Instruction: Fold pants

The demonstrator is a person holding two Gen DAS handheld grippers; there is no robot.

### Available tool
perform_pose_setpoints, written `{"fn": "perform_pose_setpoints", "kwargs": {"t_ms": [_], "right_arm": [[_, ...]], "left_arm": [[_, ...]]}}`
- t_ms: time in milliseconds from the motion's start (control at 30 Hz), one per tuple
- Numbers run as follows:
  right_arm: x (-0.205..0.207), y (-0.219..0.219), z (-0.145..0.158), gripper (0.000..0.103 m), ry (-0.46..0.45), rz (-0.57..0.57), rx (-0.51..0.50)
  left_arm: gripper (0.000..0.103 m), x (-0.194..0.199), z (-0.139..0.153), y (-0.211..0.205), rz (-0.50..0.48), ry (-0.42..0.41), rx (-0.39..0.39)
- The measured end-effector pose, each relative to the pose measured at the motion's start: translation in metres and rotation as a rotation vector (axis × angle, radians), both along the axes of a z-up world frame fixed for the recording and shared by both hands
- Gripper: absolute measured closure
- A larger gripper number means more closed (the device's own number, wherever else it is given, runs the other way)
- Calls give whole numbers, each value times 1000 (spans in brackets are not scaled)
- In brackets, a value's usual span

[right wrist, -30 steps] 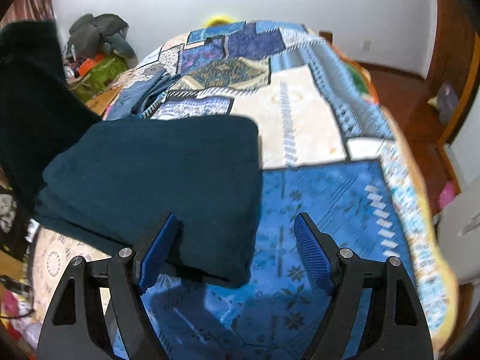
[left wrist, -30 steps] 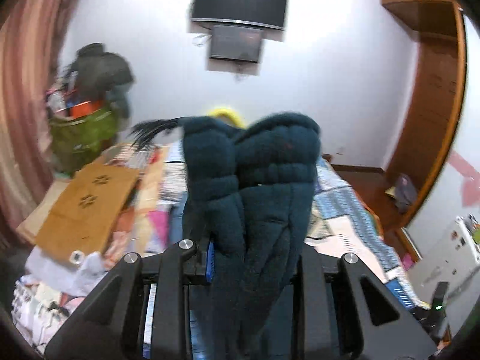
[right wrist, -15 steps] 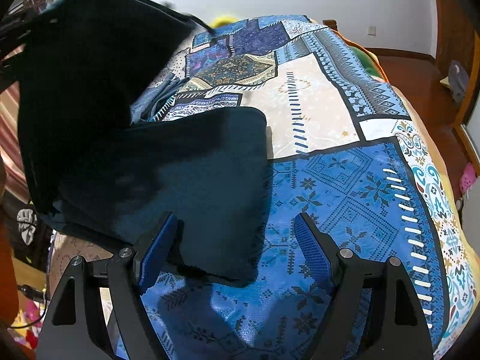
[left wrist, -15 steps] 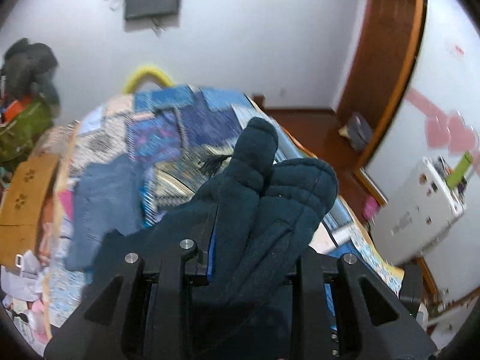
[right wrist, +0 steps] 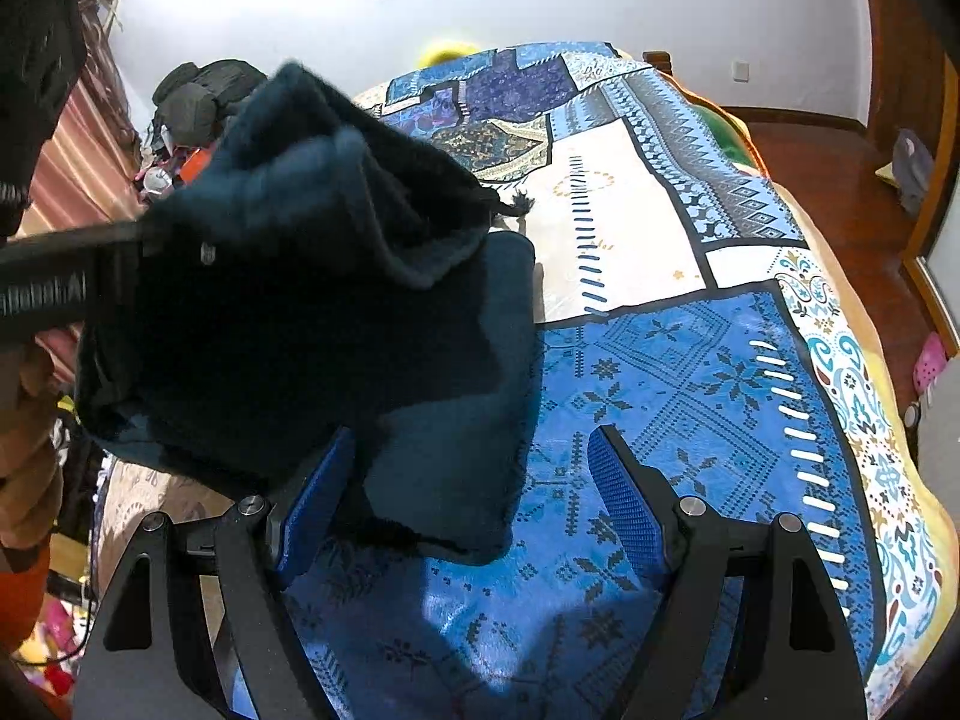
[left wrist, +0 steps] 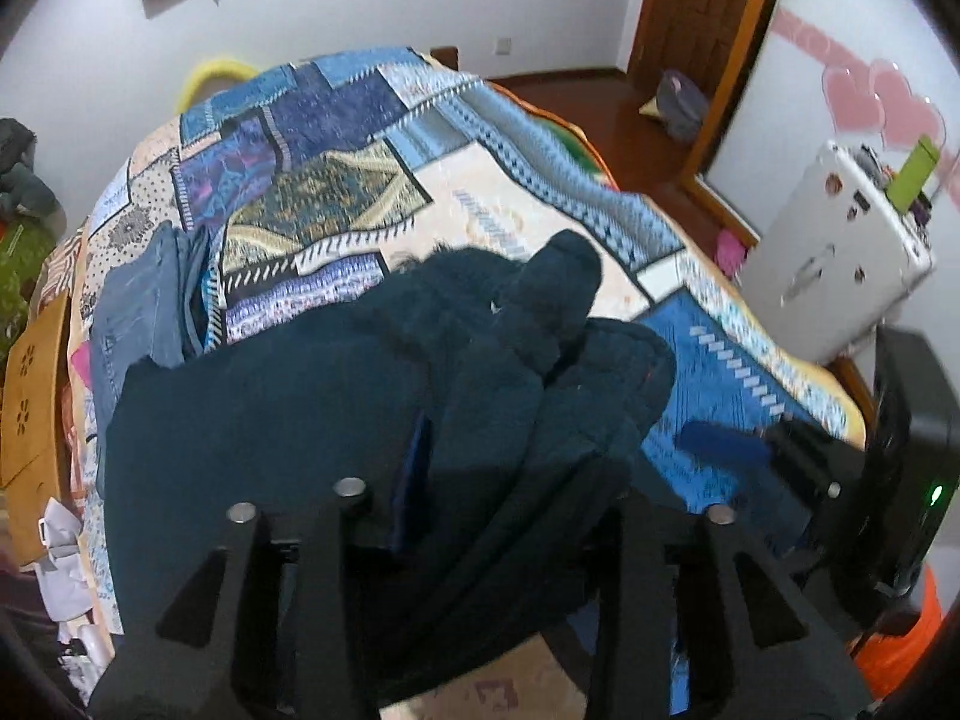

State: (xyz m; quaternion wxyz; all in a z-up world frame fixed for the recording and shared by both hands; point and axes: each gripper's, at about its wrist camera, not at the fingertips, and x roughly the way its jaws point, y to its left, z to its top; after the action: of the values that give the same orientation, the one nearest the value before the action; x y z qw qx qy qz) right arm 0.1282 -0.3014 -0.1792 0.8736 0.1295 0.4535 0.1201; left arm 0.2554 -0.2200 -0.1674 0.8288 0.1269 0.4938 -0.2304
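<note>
Dark teal pants lie folded on the patchwork quilt. My left gripper holds their bunched free end above that folded part, tilted steeply down. Its jaws are opening while the cloth still fills the gap between them. From the right wrist view, the left gripper comes in from the left with the bunch raised off the bed. My right gripper stands open and low over the quilt, and the near corner of the folded pants lies between its blue pads untouched. It also shows at the right edge of the left wrist view.
Blue jeans lie on the bed's left side. A wooden board and clutter sit beyond that edge, with a pile of bags by the wall. A white appliance stands right of the bed. A person's sleeve is at far left.
My left gripper swung down and across the bed, bringing the bunched pants end over the folded part, and its fingers spread a little. The right gripper stayed where it was.
</note>
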Motion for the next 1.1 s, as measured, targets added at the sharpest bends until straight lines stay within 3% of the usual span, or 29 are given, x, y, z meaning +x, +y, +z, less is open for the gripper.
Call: {"fn": "perform_pose_setpoints", "kwargs": {"t_ms": [133, 267, 400, 600, 733, 833, 967, 1100], "right_arm": [[-6, 1, 5, 26, -12, 0, -16], [-6, 0, 6, 26, -15, -2, -30], [-11, 3, 9, 26, -21, 3, -55], [-13, 8, 11, 26, -22, 12, -71], [-14, 10, 12, 26, -24, 13, -70], [-15, 11, 13, 26, -21, 9, -65], [-13, 12, 11, 26, -11, 4, -55], [-13, 18, 9, 26, 0, 6, -51]], "left_arm": [[38, -12, -4, 1, -34, 17, 8], [29, -23, 0, 10, -46, 2, 13], [22, -31, 14, 26, -44, 4, -44], [15, -27, 47, 61, 9, -80, -84], [6, 3, 61, 95, 93, -157, -67], [6, 36, 55, 117, 149, -148, -48], [5, 93, 28, 144, 220, -96, 27], [6, 146, -19, 166, 272, -6, 119]]}}
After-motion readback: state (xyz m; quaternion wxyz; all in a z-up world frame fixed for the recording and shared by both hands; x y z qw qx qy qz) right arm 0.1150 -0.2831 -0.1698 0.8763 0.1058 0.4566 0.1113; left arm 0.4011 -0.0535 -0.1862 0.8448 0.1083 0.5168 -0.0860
